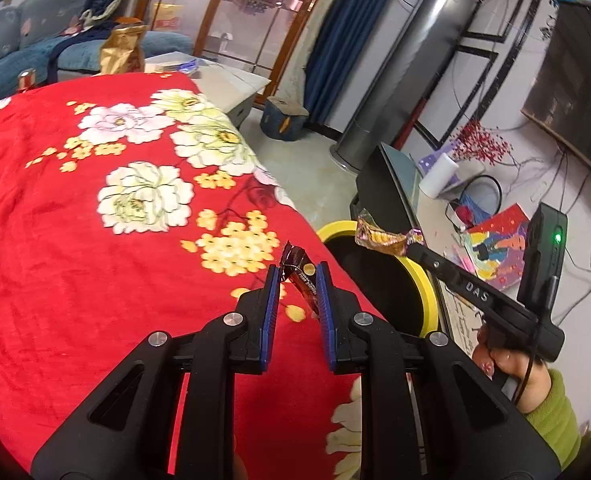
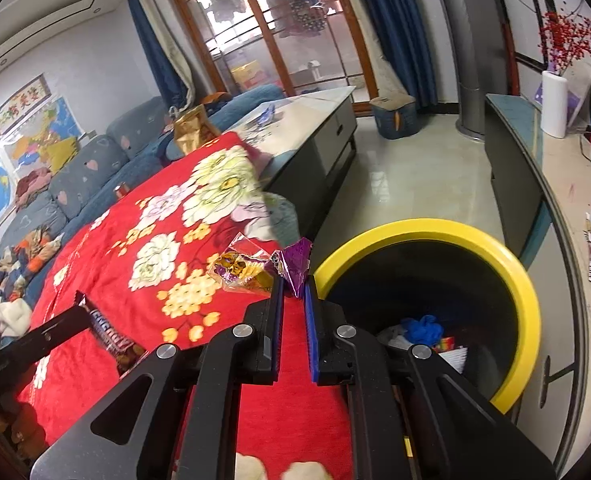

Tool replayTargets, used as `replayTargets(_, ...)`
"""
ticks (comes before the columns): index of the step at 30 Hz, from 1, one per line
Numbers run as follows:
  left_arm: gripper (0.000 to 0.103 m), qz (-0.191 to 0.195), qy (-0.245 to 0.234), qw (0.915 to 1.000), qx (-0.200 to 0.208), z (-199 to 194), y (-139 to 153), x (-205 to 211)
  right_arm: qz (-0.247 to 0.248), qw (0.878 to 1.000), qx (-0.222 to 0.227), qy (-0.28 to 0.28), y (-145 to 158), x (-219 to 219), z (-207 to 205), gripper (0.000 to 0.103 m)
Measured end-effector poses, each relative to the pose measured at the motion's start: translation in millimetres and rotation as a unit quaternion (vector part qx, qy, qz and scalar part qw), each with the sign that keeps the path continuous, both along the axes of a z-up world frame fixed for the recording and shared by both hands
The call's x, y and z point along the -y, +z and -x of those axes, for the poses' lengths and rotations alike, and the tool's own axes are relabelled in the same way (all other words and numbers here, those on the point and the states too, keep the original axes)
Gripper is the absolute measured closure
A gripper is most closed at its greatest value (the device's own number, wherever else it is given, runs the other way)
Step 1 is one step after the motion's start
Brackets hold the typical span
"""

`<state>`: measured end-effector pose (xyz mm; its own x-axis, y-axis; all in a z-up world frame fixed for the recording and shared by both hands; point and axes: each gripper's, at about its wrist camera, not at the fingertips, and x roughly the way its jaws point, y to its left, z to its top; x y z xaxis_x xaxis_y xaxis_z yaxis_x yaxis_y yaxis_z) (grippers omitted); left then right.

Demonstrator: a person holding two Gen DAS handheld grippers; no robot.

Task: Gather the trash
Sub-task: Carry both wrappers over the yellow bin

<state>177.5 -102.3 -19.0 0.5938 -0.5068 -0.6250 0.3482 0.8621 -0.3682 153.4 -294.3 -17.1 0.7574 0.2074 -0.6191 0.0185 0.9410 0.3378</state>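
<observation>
Left tongs: the left gripper [image 1: 299,274] pinches a dark candy bar wrapper [image 1: 301,280] between its blue pads, the wrapper standing up past the tips; the right-wrist view shows the same wrapper [image 2: 111,334] held at its end by that gripper [image 2: 81,314].
Right tongs: the right gripper [image 2: 293,282] is pressed nearly together on a crinkled purple-and-gold foil wrapper [image 2: 255,266], which fans out ahead of and to the left of its tips; from the left-wrist view that wrapper [image 1: 381,238] sticks out from the tip of the gripper [image 1: 413,242].
Hand: a hand [image 1: 511,360] in a green sleeve [image 1: 555,416] grips the handle of the right tongs.
Bin: a black trash bin with a yellow rim [image 2: 527,296] stands just right of the right tongs' tips, open-topped; a blue crumpled item [image 2: 421,328] and pale paper scraps [image 2: 453,356] lie inside. In the left-wrist view the bin [image 1: 421,276] sits right of the left tongs, and the foil wrapper hangs over its rim.
Surface: a red cloth with white and yellow flowers [image 1: 95,220] spreads under and to the left of both tongs.
Beyond the tips: a gold bag [image 1: 121,50] stands at the cloth's far edge; farther off, a blue sofa [image 2: 95,168].
Right side: a counter [image 2: 559,200] carries a white vase of red berries [image 2: 553,104].
</observation>
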Motion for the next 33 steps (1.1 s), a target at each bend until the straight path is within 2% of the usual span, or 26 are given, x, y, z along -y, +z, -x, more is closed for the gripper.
replayTargets(18,0.090,-0.040,-0.064,0.9971,0.012,10,-9,76,0.013,0.997,-0.013,-0.080,-19,72,8,0.093)
replayTargets(33,0.092,-0.077,-0.112,0.9903,0.030,10,-24,139,0.009,0.990,-0.051,-0.132,-54,125,18,0.093)
